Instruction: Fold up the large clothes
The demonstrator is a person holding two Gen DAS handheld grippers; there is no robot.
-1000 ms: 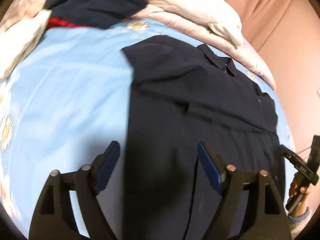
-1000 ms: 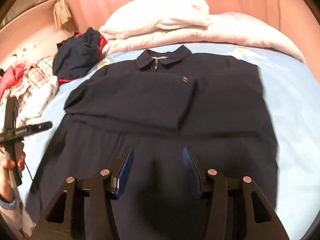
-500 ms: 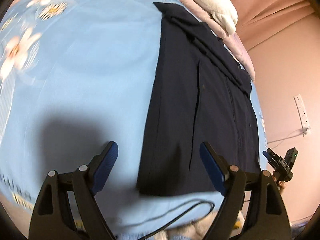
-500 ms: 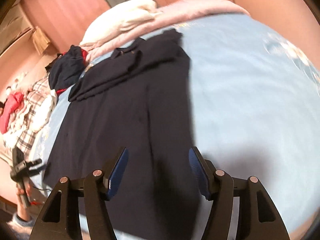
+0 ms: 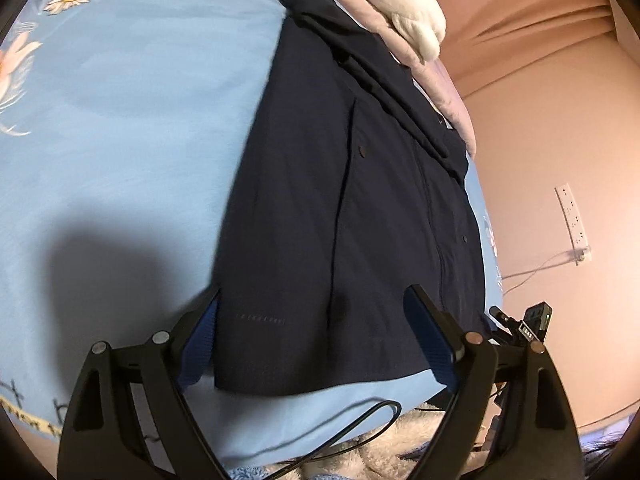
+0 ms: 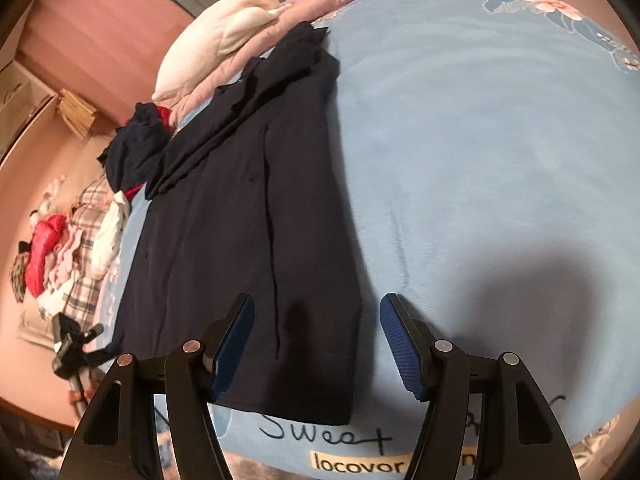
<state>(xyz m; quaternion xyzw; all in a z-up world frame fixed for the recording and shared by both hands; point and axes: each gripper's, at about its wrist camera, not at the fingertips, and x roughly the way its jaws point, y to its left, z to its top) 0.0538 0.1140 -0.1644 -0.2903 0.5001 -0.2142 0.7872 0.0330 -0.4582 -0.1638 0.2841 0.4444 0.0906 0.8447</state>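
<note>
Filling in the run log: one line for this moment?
garment: navy shirt flat on blue sheet | left gripper: opening, empty | right gripper: opening, empty

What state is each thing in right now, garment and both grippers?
Navy shirt: flat on the blue bedsheet, sleeves folded across the chest, hem nearest.
Left gripper: open, holding nothing, jaws just widened.
Right gripper: open, holding nothing, jaws just widened.

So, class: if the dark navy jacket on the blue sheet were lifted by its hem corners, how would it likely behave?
The navy jacket lies flat with soft creases, so it would probably droop between the lifted corners. Its sleeves are folded across the chest, so they may slide loose. Smooth cloth might slip from a shallow pinch.
</note>
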